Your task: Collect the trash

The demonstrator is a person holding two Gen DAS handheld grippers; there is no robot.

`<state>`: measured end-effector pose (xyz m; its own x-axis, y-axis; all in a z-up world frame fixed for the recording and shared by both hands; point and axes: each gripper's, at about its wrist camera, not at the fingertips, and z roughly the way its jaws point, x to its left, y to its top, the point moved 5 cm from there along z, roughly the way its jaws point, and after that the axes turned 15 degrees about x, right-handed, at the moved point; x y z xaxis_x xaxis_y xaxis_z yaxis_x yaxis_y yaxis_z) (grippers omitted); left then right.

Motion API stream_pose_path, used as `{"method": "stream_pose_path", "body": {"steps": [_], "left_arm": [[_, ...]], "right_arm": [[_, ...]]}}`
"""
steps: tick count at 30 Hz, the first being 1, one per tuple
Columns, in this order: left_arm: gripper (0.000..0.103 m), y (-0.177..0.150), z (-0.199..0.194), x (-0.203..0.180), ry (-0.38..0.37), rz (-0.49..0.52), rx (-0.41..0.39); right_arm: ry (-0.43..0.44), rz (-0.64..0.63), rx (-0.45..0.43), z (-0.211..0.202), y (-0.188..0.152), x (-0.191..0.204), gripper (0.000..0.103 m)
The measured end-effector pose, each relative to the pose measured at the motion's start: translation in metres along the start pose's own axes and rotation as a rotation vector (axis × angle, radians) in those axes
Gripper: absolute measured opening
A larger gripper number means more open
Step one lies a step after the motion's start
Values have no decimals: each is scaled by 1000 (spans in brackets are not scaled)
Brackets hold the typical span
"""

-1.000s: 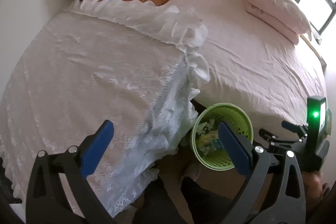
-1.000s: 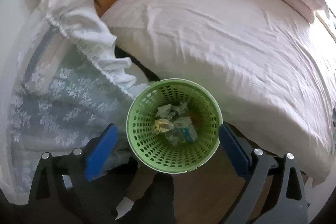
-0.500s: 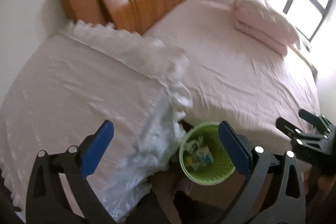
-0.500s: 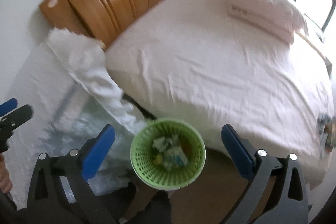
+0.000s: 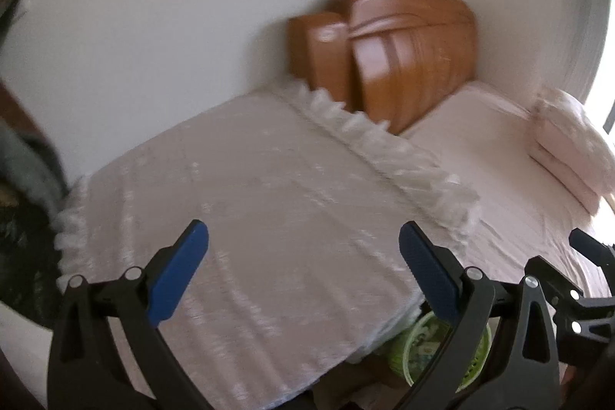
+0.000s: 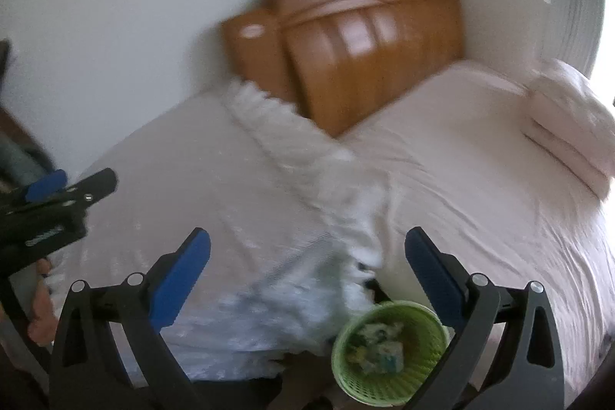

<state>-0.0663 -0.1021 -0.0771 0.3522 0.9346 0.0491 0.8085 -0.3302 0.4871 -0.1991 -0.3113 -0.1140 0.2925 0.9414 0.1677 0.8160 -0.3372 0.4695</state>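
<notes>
Grippers are both wide open and holding nothing: left gripper (image 5: 303, 268) and right gripper (image 6: 307, 271) hang over the lace cover (image 6: 200, 202). The green trash basket (image 6: 388, 352) sits on the floor at the bed (image 6: 480, 179) edge, crumpled wrappers (image 6: 378, 342) inside. Wooden headboard (image 6: 369, 56) is blurry.

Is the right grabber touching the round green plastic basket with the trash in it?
Apart. In the right wrist view the right gripper is open and empty, held well above the green perforated wastebasket, which stands on the floor.
</notes>
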Motion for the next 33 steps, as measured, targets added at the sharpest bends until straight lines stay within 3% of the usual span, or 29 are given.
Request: {"method": "stream_pose_path", "body": {"steps": [5, 15, 33], "left_arm": [[95, -9, -1, 29, 5, -66, 22], [95, -22, 2, 49, -12, -117, 51], [95, -32, 20, 38, -24, -69, 117]], "right_arm": [[36, -84, 18, 7, 10, 38, 101], [57, -123, 49, 19, 11, 81, 101], [59, -94, 116, 36, -4, 76, 101]]}}
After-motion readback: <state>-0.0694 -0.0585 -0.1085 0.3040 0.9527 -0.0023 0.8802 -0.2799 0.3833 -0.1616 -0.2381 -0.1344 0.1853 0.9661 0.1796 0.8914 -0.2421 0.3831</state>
